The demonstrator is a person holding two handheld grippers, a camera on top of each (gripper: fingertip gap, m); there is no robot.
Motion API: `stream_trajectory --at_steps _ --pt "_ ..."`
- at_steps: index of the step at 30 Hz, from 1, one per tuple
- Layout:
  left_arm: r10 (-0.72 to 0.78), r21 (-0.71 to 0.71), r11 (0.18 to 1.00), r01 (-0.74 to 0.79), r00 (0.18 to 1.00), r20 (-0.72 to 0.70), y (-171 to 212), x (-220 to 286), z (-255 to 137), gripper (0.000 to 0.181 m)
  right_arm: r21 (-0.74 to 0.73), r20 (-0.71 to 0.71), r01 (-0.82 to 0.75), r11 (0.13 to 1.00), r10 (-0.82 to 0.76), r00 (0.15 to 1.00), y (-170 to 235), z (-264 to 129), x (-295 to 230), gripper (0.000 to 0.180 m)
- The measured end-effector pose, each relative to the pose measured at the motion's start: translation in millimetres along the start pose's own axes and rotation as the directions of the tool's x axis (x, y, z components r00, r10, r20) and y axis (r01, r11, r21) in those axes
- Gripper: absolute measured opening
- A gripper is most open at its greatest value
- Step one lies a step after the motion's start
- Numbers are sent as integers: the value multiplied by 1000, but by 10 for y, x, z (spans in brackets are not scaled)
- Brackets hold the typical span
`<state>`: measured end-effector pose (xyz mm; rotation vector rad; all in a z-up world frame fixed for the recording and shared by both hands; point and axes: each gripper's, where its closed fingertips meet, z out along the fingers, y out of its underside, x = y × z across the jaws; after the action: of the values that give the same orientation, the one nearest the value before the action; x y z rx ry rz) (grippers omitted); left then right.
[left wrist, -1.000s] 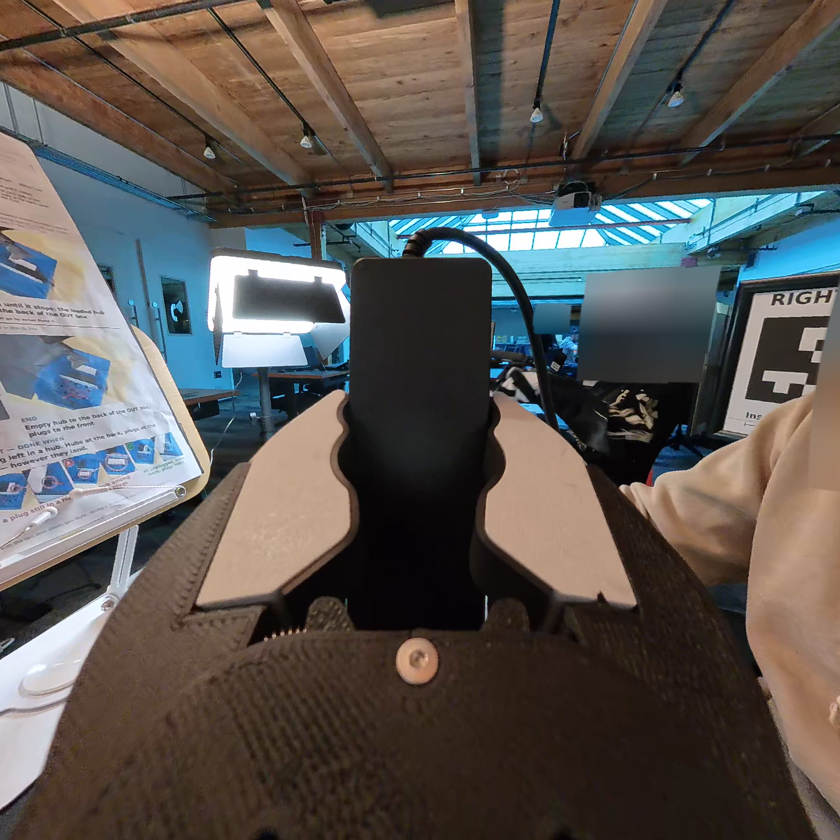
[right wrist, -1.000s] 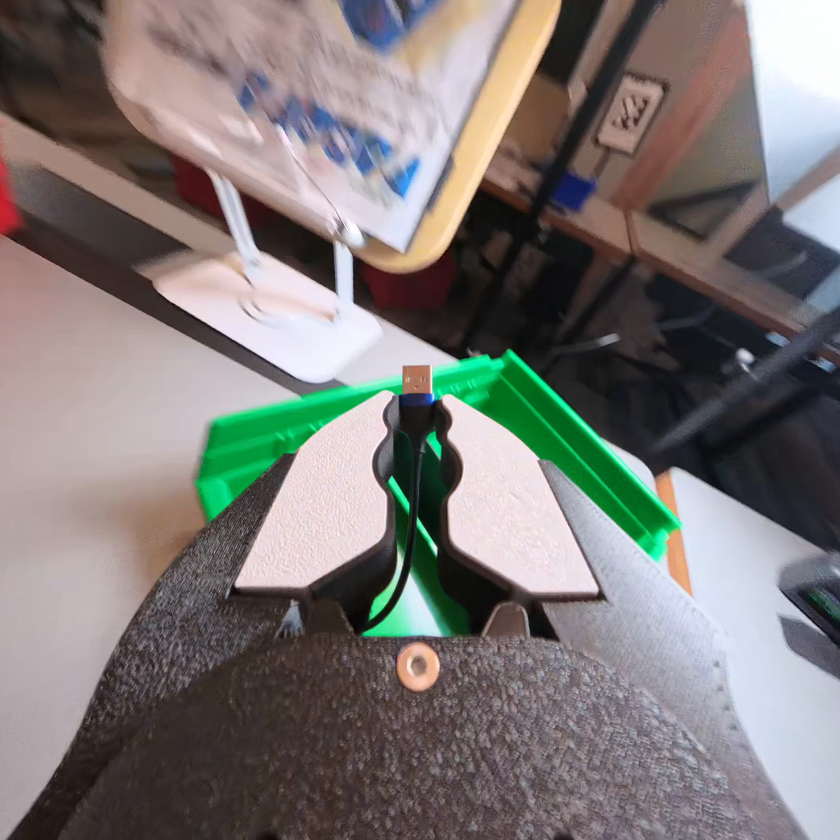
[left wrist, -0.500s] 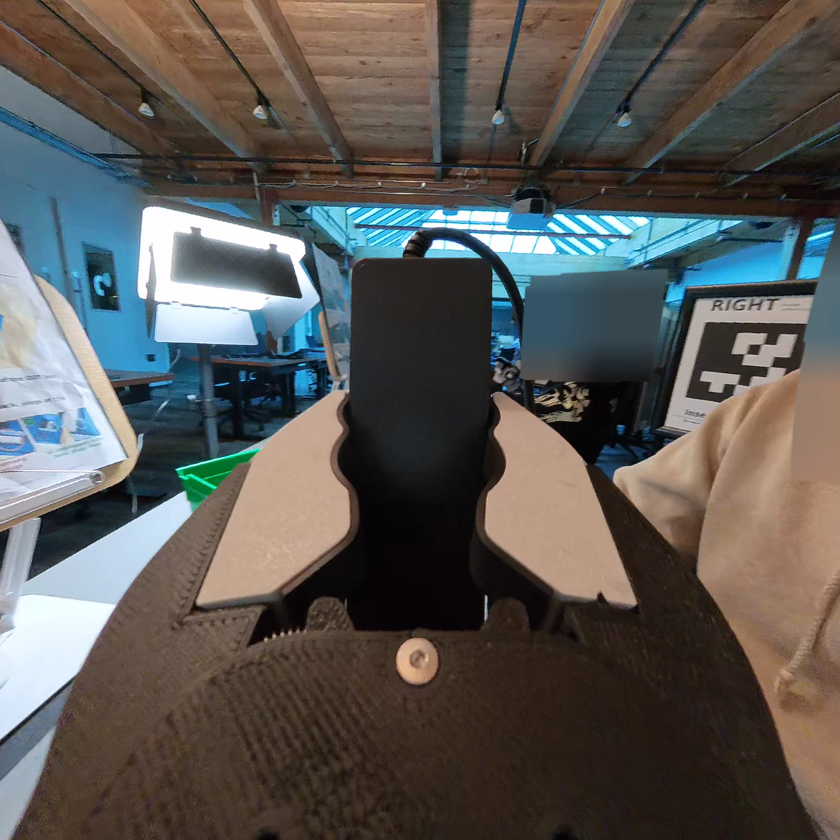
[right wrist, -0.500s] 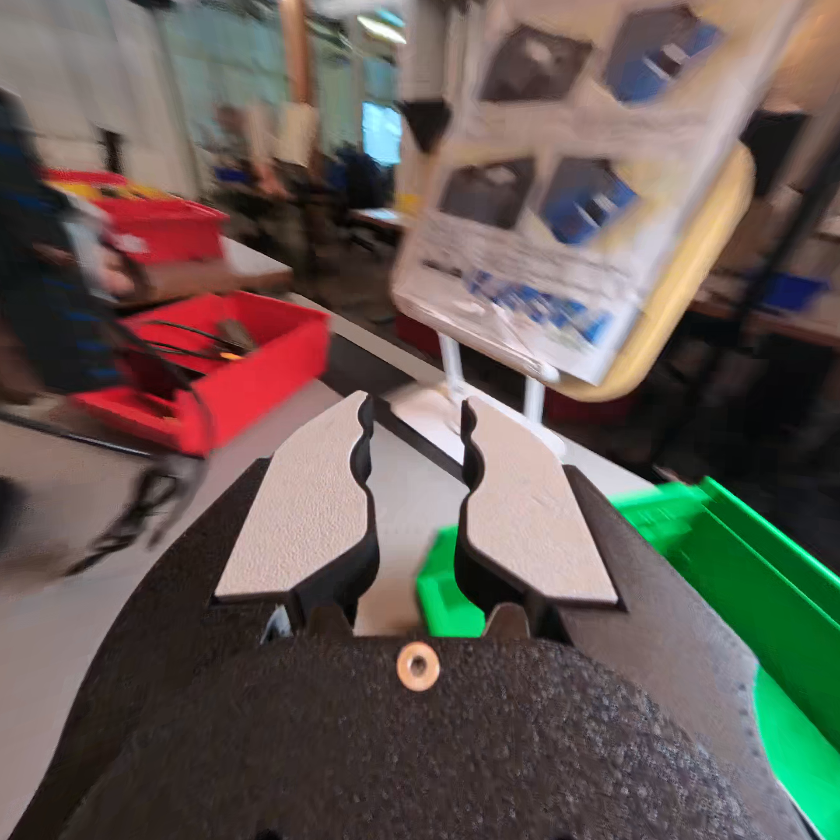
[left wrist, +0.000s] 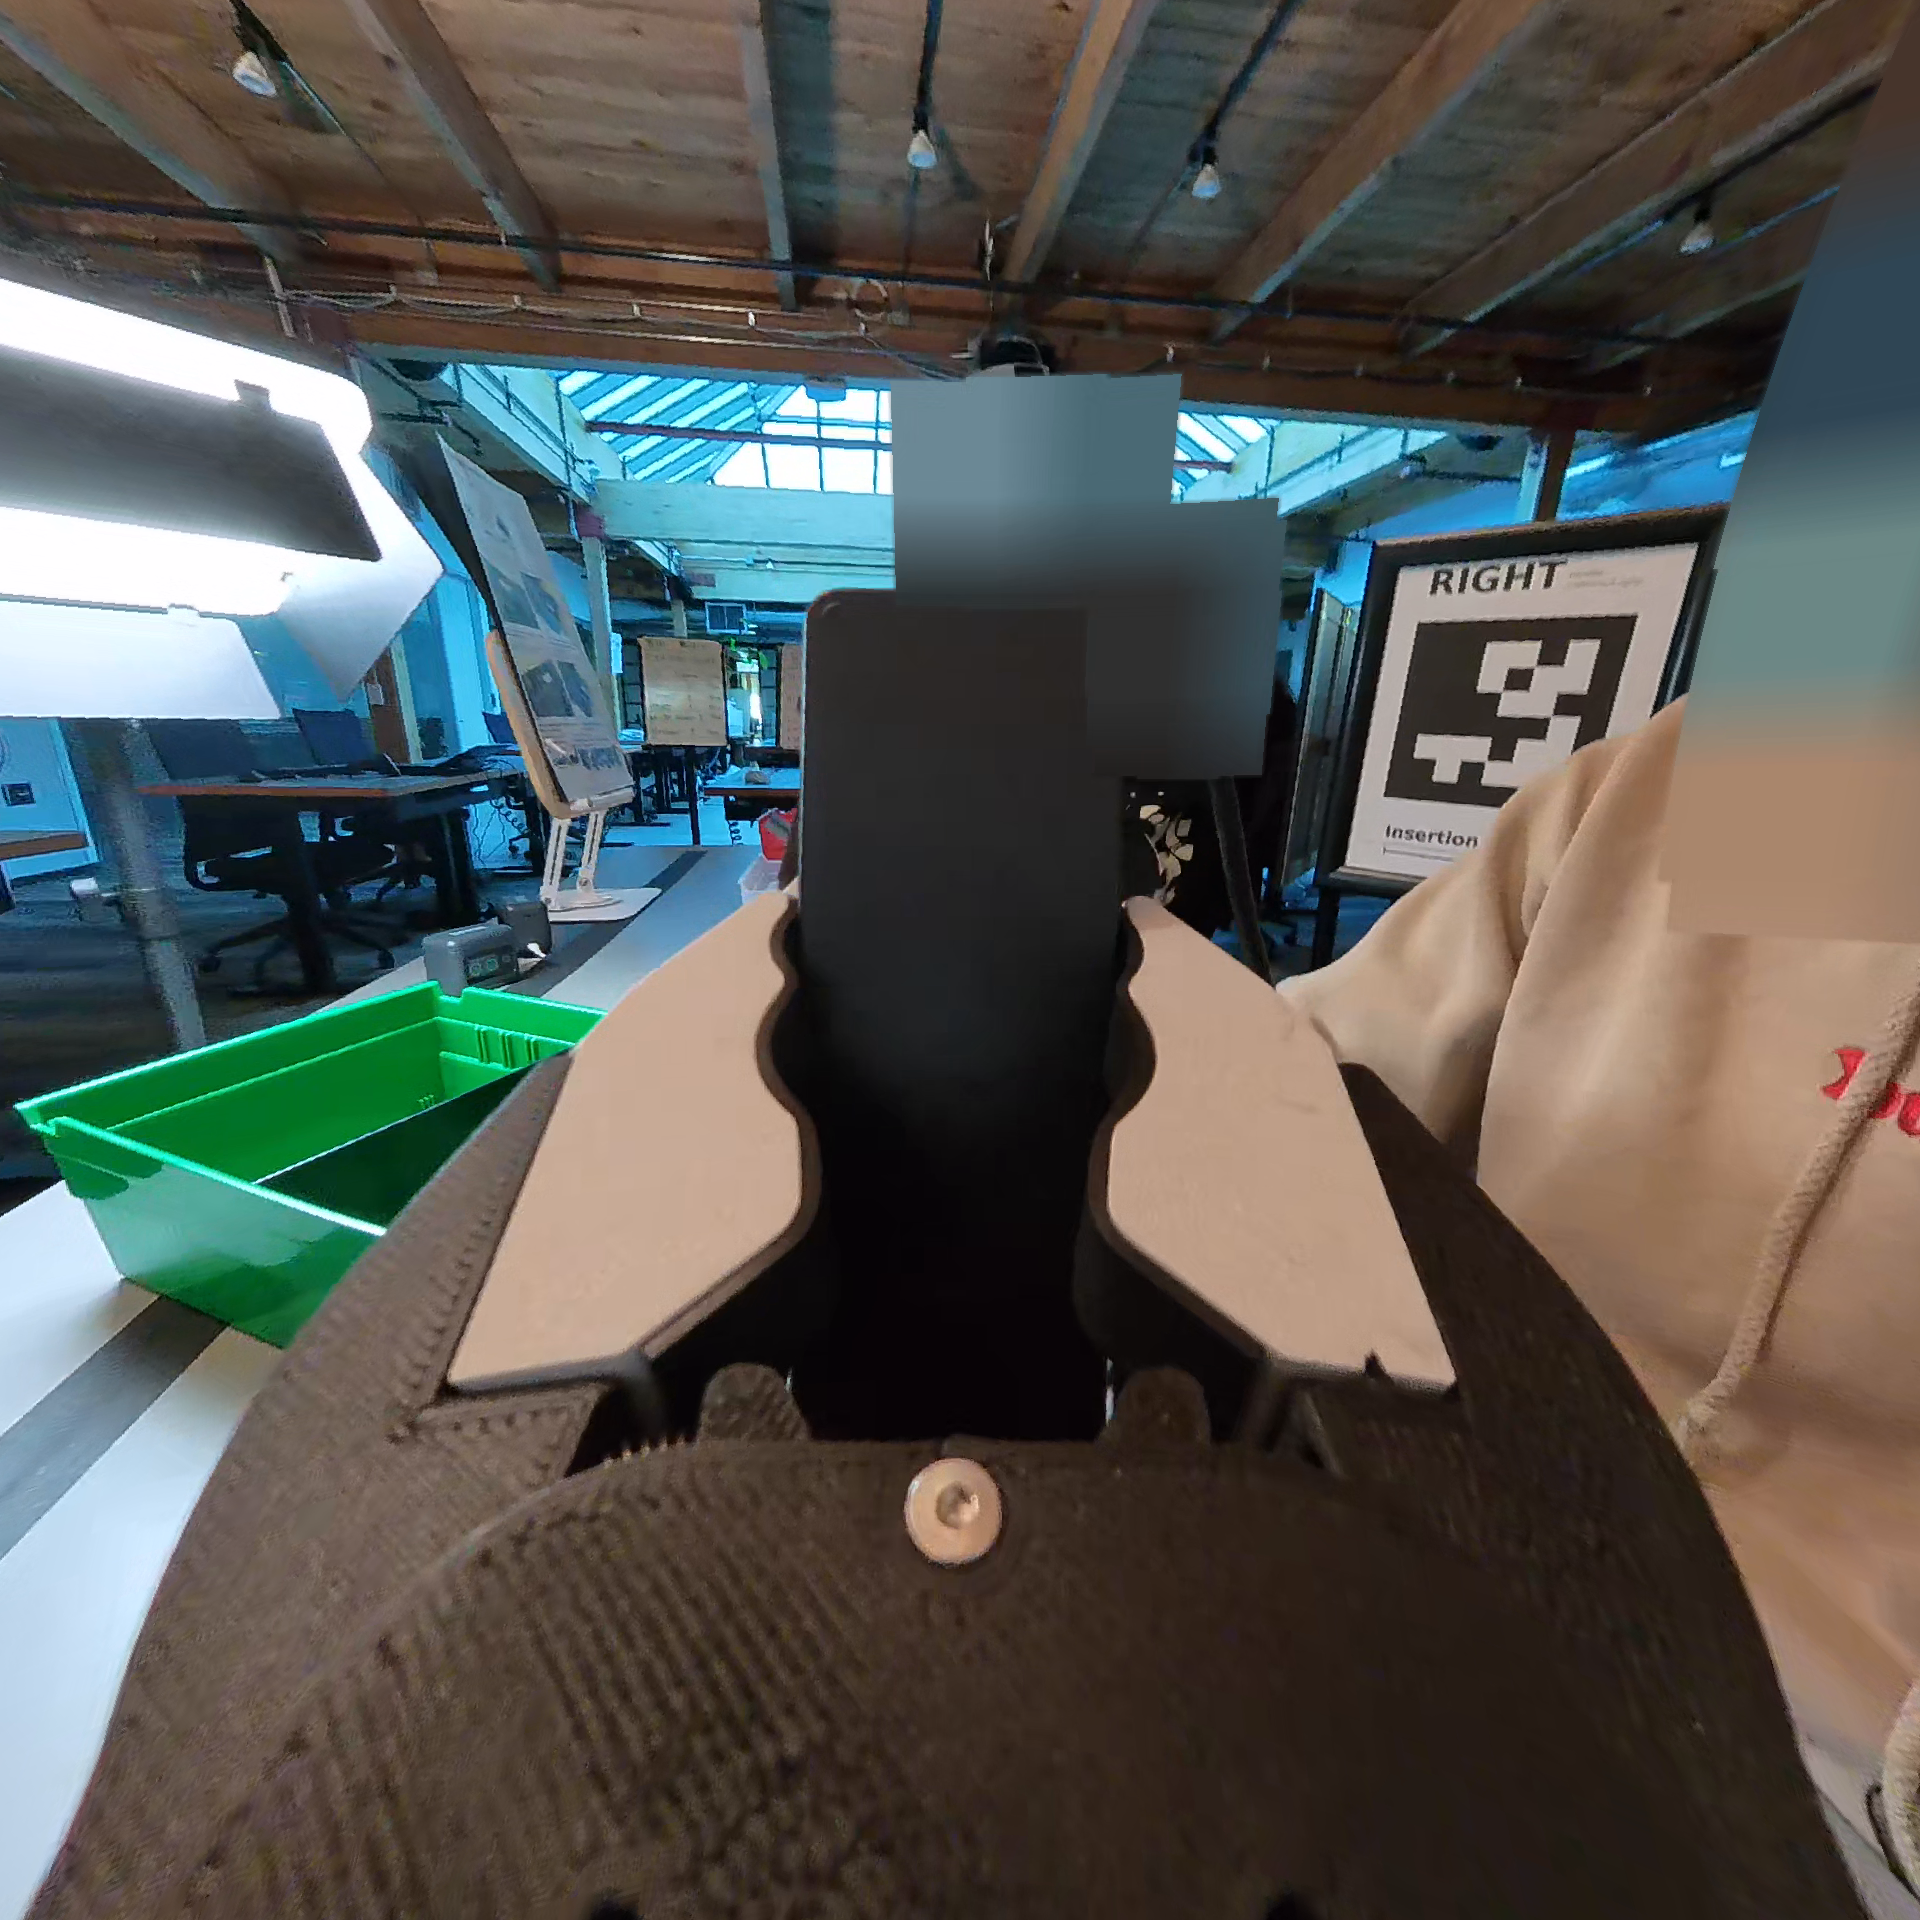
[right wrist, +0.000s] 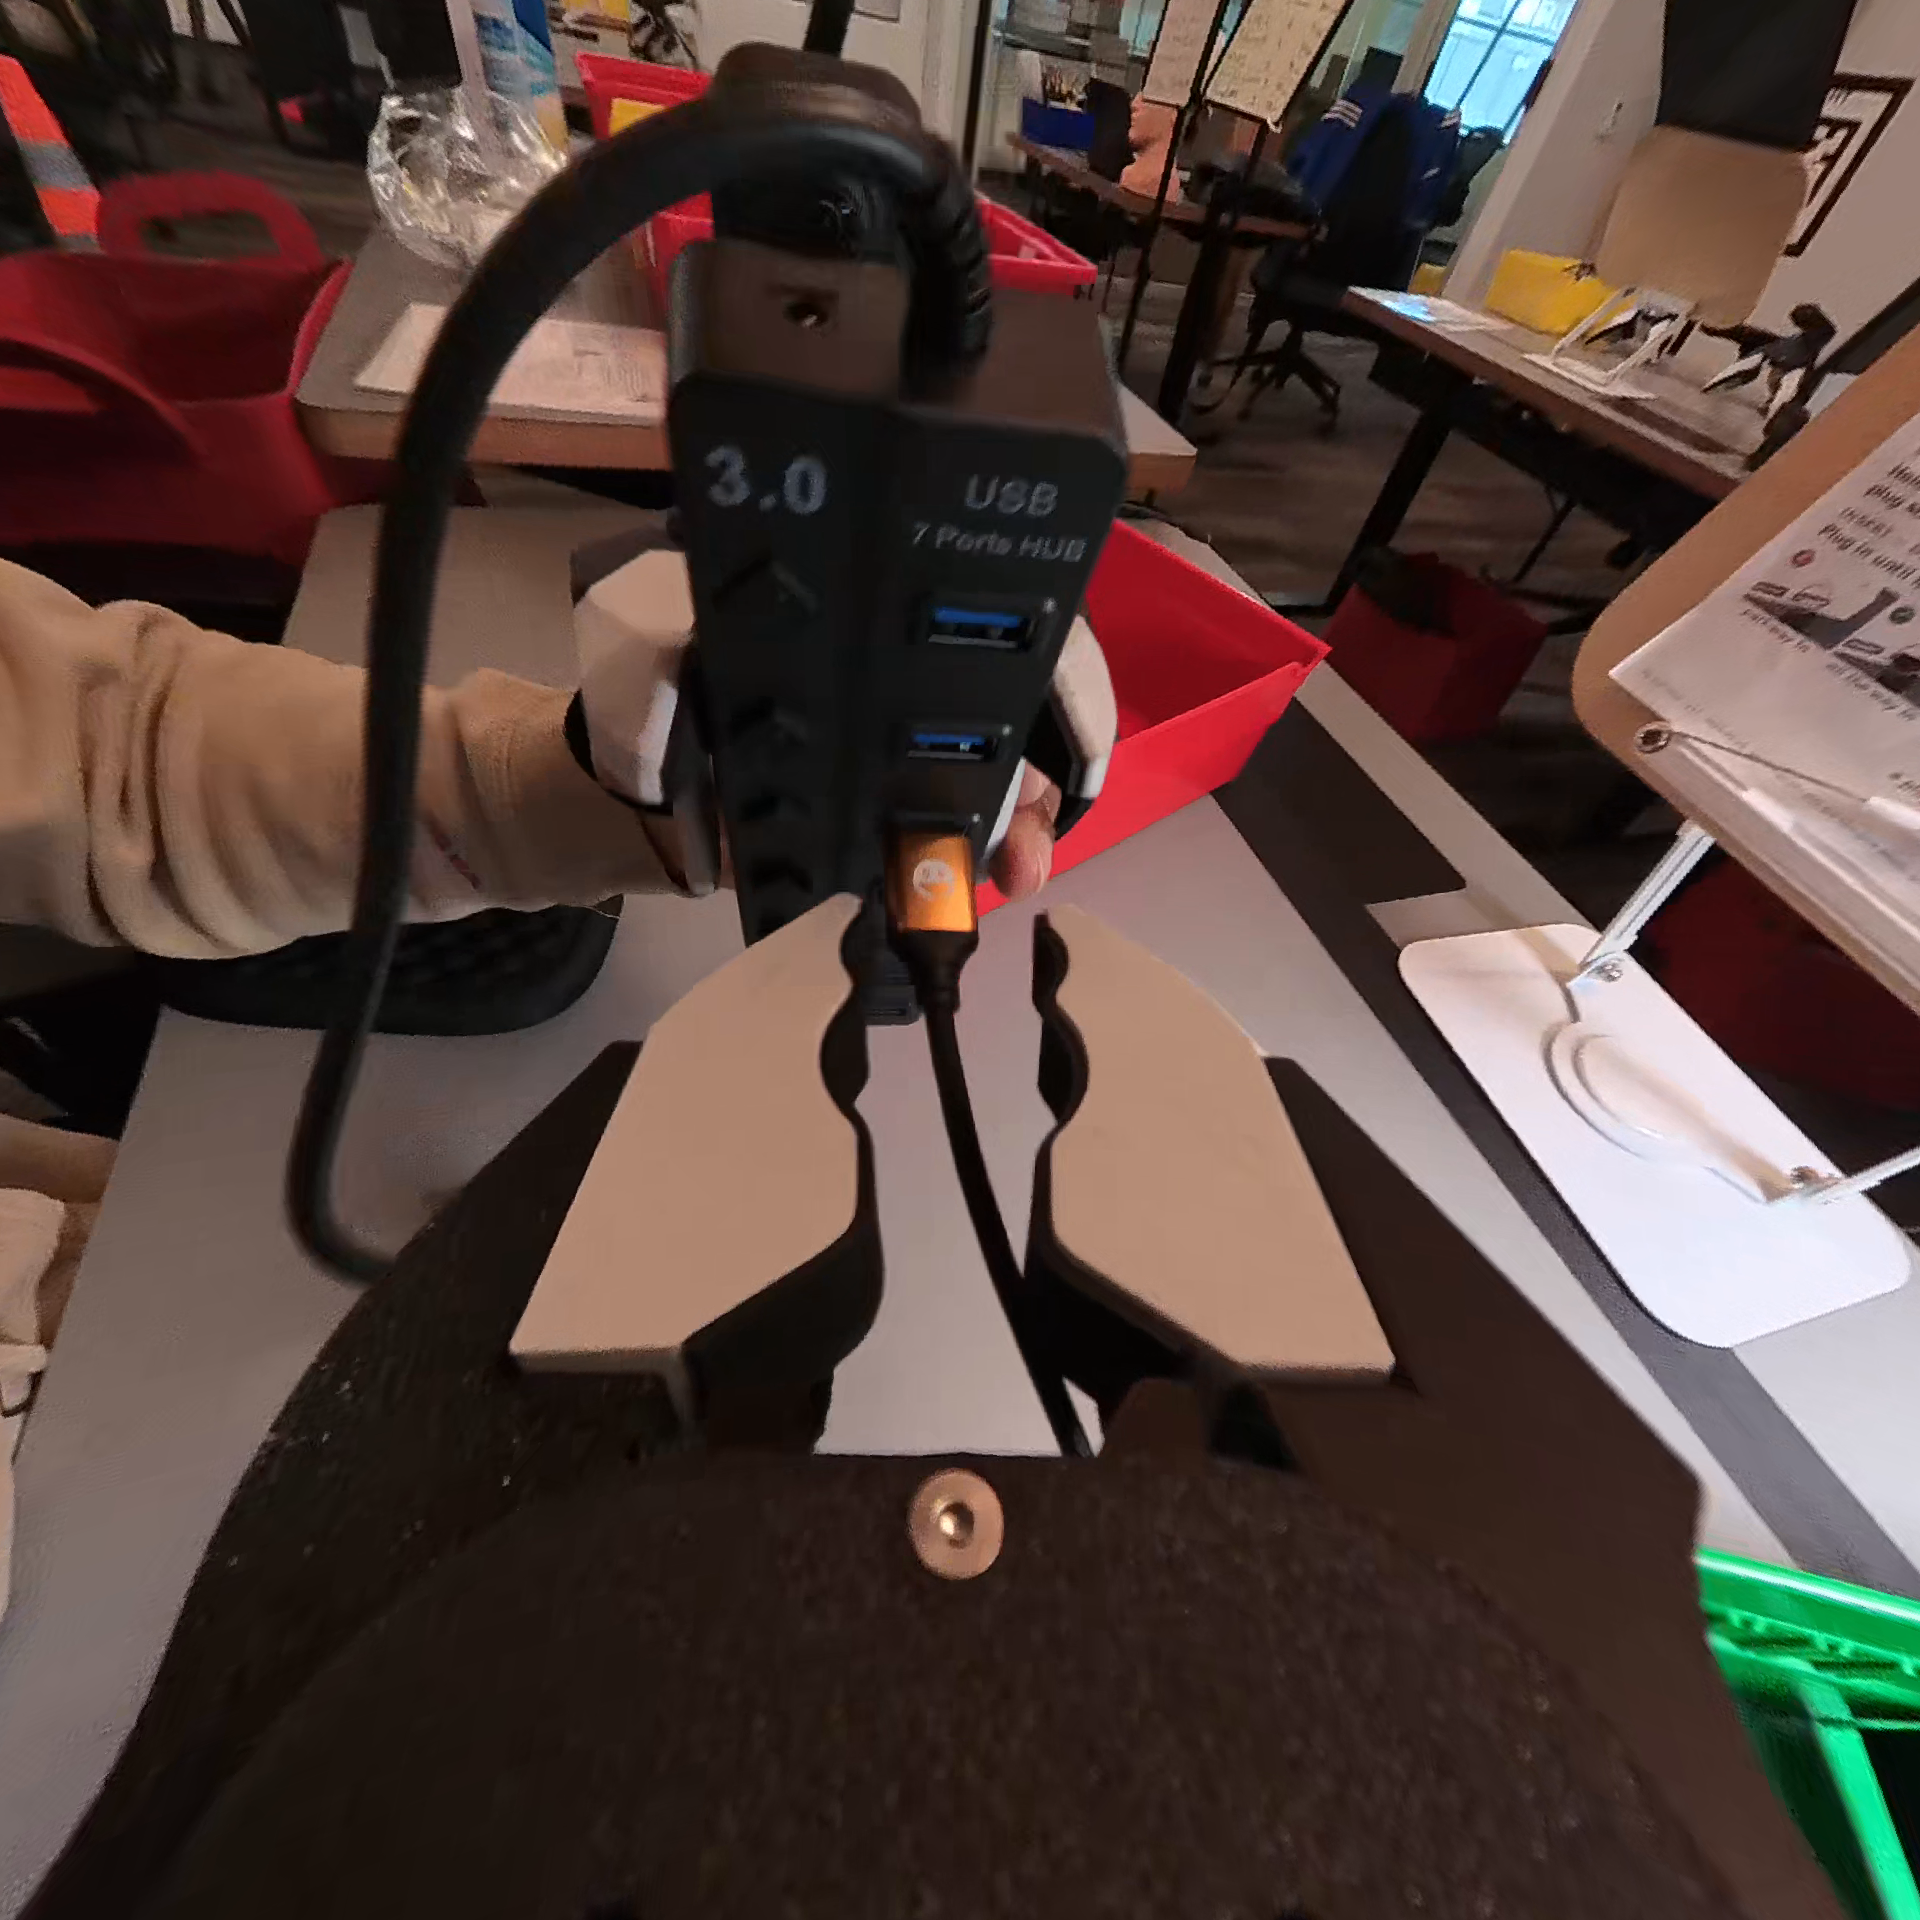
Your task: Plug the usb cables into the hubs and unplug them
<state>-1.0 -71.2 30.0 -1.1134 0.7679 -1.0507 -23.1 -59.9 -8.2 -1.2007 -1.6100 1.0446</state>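
Your left gripper (left wrist: 956,935) stands clamped on the black USB hub (left wrist: 956,883), upright and back-face to its own camera, exactly as it was a second ago. The change is on the other side: your right gripper (right wrist: 951,925), which a second ago pinched a blue-collared USB plug over the green bin (right wrist: 1829,1704) and half a second ago swung empty across the table (right wrist: 208,1299), now faces the hub's port side with jaws parted and nothing between them but a trailing black cable (right wrist: 971,1122). That cable ends in an orange plug (right wrist: 933,883), seated in the third port down, below two free blue ports (right wrist: 982,627). One cable looks dropped in the bin, so the orange plug is likely next for pulling. Close on the orange shell, not the cord.
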Motion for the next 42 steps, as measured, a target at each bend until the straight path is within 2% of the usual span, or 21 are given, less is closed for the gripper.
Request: stream_trajectory --at_steps 2,4,9,12,15,21,23,32,34,38,42 --pt "16 -7 1000 -16 1000 5 28 10 30 56 10 43 -7 1000 6 999 2 -12 -46 16" --pt "29 -24 999 -29 1000 8 43 13 39 56 17 49 2 1000 -3 999 -3 -30 -43 16" --pt "88 -239 967 -82 996 13 268 1 19 55 -36 51 79 996 -77 996 62 -91 -36 15" --pt "108 -337 936 -102 994 0 404 6 -16 56 -71 28 165 984 -164 986 93 -120 -34 16" --pt "166 -404 901 -155 986 -8 528 11 -6 57 -67 46 184 981 -181 982 97 -135 -59 16" --pt "282 -405 878 -255 959 8 492 -2 18 55 -44 48 209 977 -207 977 92 -141 -58 16" --pt "314 -411 867 -281 949 14 478 -2 24 55 -6 68 198 980 -197 978 47 -153 -92 21" --pt "401 -429 831 -354 916 21 370 20 38 55 49 33 244 969 -246 969 -49 -170 -84 16" --pt "438 -400 838 -371 895 88 203 -60 -59 55 35 -11 251 967 -250 968 -38 -265 50 16" --pt "398 -316 891 -327 897 191 -314 -177 -561 55 78 -96 183 980 -175 980 -102 -667 416 16" --pt "371 -276 910 -309 905 208 -431 -176 -659 55 49 -214 149 988 -136 967 4 -785 764 16"
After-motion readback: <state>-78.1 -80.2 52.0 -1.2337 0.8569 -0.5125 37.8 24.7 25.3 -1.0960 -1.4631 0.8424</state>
